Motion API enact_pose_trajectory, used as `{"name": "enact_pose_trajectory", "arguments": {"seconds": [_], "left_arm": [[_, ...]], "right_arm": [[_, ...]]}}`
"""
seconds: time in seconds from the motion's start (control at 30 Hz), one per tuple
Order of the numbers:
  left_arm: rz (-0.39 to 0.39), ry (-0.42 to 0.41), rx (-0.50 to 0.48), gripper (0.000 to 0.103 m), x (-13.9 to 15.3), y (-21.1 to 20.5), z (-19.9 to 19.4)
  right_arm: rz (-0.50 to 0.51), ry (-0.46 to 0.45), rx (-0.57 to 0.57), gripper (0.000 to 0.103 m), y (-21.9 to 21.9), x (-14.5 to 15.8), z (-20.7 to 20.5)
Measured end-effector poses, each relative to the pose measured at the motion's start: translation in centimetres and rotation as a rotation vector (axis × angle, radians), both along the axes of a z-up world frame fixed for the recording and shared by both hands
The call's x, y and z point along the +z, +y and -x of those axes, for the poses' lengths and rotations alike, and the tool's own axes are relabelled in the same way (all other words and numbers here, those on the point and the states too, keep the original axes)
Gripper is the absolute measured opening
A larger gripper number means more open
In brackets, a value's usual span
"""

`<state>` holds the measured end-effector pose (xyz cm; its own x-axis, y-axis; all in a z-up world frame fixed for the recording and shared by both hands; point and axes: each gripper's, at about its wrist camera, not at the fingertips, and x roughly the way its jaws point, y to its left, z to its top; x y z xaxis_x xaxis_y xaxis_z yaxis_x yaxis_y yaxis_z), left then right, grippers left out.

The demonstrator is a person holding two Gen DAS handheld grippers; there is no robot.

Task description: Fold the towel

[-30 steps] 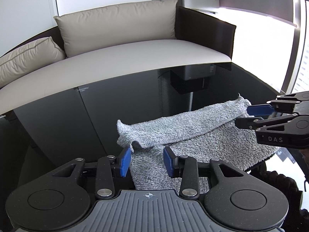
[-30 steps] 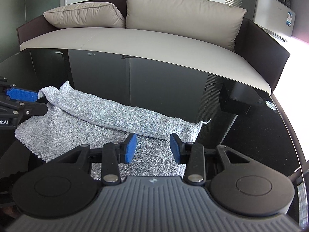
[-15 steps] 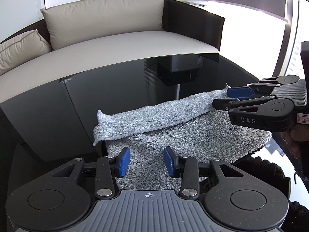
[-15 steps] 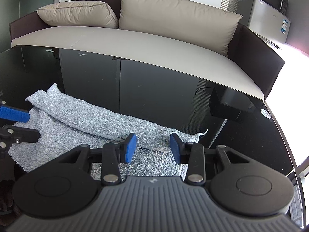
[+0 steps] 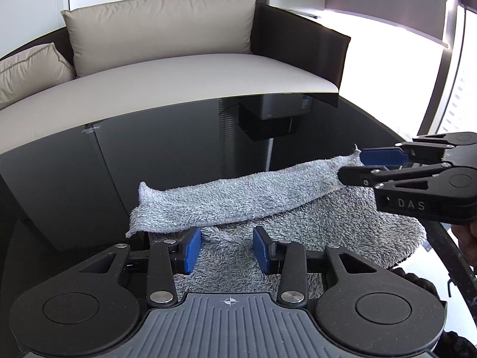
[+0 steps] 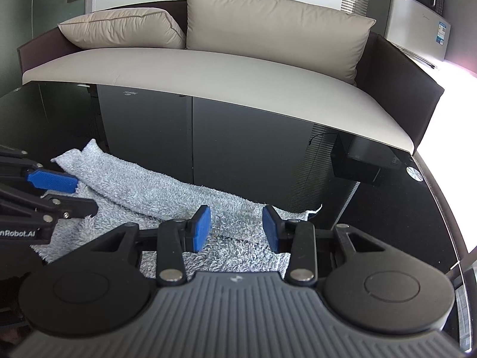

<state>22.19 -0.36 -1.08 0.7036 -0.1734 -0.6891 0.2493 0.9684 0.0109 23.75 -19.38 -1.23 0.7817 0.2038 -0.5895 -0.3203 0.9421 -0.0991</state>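
Towel (image 5: 268,208) lies on the dark tabletop (image 5: 179,149), its far strip folded back over itself. Left hand-held gripper (image 5: 227,249) and right hand-held gripper (image 6: 237,228) both hover spread above its near side, pinching nothing. Judging by this, each should pinch a near corner together, keeping the edge level.

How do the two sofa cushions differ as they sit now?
The big back cushion stands upright against the sofa backrest; the smaller side cushion lies tilted at the sofa's left end. The big back cushion looks wider and flatter, the smaller side cushion plumper with a visible seam. Both are plain beige and touch each other.
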Motion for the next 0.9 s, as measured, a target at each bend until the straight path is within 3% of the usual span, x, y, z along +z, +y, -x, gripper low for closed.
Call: {"name": "enact_pose_trajectory", "arguments": {"seconds": [0.17, 0.4, 0.9], "left_arm": [[0.008, 0.0, 0.013, 0.036, 0.1, 0.2, -0.5], [0.01, -0.008, 0.024, 0.036, 0.1, -0.1, -1.3], [0.032, -0.017, 0.09, 0.037, -0.4, 0.4, -3.2]], "right_arm": [[0.048, 0.019, 0.086, 0.041, 0.7, -0.4, 0.4], [0.093, 0.02, 0.112, 0.041, 1.9, -1.0, 0.5], [0.051, -0.002, -0.059, 0.041, 0.3, -1.1, -1.6]]}}
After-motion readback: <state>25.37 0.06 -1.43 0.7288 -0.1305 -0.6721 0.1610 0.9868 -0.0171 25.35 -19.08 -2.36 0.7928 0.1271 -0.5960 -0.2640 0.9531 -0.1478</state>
